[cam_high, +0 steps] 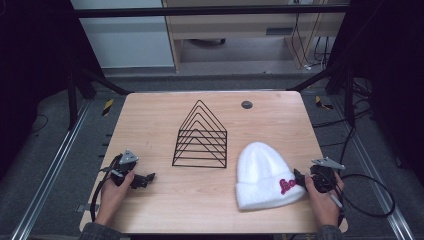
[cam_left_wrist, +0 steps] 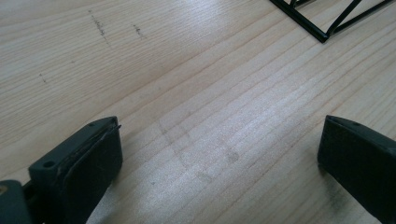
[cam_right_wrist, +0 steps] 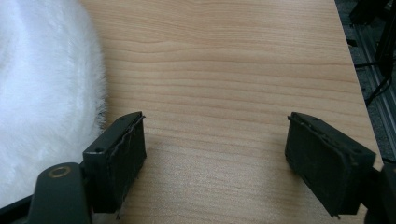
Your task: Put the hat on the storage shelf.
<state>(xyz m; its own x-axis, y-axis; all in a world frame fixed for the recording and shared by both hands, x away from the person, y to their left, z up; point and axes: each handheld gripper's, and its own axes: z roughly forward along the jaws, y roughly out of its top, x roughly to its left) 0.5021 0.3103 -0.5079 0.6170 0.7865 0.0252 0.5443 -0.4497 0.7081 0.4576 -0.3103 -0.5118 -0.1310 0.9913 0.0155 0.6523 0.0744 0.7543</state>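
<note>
- On the wooden table (cam_high: 150, 120) a white fluffy beanie (cam_high: 265, 175) lies flat at the near right, its folded cuff toward the person and a pink embroidered word on that cuff
- The right gripper (cam_high: 303, 181) sits just beside the cuff's right end, at the pink lettering; from above I cannot tell whether it touches the wool
- In the right gripper view its two black jaws stand wide apart over bare wood, nothing between them, and the beanie's fur (cam_right_wrist: 46, 93) bulges right against the outer side of the left-hand jaw
- The left gripper (cam_high: 145, 180) rests low at the near left of the table, well apart from the beanie, held in the person's left hand (cam_high: 112, 192)
- In the left gripper view its jaws are spread wide too, with only the table's grain (cam_left_wrist: 196, 93) between them
- The one holder on the table is a black wire rack (cam_high: 201, 137), a row of triangular frames on a base, standing upright in the middle; its slots hold nothing
- A corner of that rack (cam_left_wrist: 322, 18) shows at the top of the left gripper view, well ahead of the jaws
- A small dark round disc (cam_high: 246, 104) lies flush near the far edge, behind the rack
</note>
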